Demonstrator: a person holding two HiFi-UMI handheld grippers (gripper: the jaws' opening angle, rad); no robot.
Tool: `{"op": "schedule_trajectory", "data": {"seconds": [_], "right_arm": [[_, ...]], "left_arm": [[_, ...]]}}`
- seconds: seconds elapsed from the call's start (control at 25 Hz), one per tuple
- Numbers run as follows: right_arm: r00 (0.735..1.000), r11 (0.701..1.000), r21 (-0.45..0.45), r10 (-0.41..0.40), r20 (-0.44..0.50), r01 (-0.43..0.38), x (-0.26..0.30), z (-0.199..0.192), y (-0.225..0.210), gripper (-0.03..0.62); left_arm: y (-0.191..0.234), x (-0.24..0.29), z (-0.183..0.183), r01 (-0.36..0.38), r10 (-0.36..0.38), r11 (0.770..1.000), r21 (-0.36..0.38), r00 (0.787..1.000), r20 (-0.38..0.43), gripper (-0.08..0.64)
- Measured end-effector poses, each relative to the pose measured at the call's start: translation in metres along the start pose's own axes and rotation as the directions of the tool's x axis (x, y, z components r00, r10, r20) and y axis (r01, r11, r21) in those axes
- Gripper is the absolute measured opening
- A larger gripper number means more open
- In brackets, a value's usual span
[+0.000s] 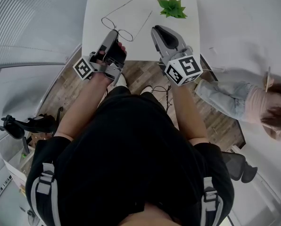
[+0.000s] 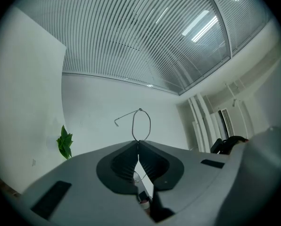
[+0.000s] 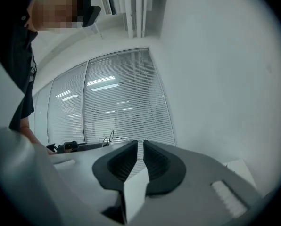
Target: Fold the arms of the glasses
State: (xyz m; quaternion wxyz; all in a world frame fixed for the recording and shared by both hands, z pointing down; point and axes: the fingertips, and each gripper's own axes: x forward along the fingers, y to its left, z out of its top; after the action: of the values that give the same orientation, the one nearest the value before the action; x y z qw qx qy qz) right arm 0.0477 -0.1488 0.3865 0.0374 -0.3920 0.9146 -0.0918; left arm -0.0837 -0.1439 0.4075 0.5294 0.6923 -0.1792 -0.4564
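Thin wire-framed glasses [image 1: 109, 22] lie at the near part of the white table [image 1: 94, 8] with both arms spread out. My left gripper [image 1: 114, 32] is shut on the frame between the two lenses. In the left gripper view one lens ring [image 2: 141, 124] and its arm stick up past the closed left gripper [image 2: 137, 142]. My right gripper [image 1: 155, 29] hovers just right of the glasses' right arm [image 1: 144, 23], apart from it. In the right gripper view the right gripper [image 3: 141, 144] shows a narrow gap between its pads and nothing in it.
A small green plant [image 1: 172, 7] lies on the table's far right part. A person [image 1: 253, 102] sits on the floor to the right. A black chair [image 1: 18, 126] stands at the left over the wooden floor [image 1: 145, 72]. White walls and window blinds surround the table.
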Motion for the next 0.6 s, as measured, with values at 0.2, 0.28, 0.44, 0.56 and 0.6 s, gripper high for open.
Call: {"op": "schedule_trajectory", "data": {"seconds": [0.2,0.28,0.44,0.56,0.6], "right_arm": [[1.000,0.999,0.042,-0.014,-0.016,0.014,0.005,-0.003,-0.005,0.071],[0.999,0.998,0.058,-0.022,-0.025,0.023,0.007,-0.005,-0.008,0.075],[0.999,0.994,0.103,-0.029,-0.035,0.033,0.009,-0.008,-0.013,0.088],[0.999,0.990,0.132,-0.033,-0.038,0.037,0.012,-0.010,-0.016,0.094],[0.999,0.989,0.142,-0.034,-0.039,0.039,0.012,-0.010,-0.017,0.095]], "left_arm": [[-0.002,-0.002,-0.002,0.013,-0.013,1.000,-0.003,1.000,-0.005,0.014],[-0.004,-0.003,-0.003,0.020,-0.020,1.000,-0.006,1.000,-0.008,0.014],[-0.006,-0.006,-0.007,0.035,-0.035,0.999,-0.010,0.999,-0.015,0.014],[-0.007,-0.009,-0.008,0.047,-0.047,0.999,-0.013,0.999,-0.015,0.014],[-0.007,-0.010,-0.008,0.052,-0.052,0.999,-0.014,0.999,-0.014,0.014]]}}
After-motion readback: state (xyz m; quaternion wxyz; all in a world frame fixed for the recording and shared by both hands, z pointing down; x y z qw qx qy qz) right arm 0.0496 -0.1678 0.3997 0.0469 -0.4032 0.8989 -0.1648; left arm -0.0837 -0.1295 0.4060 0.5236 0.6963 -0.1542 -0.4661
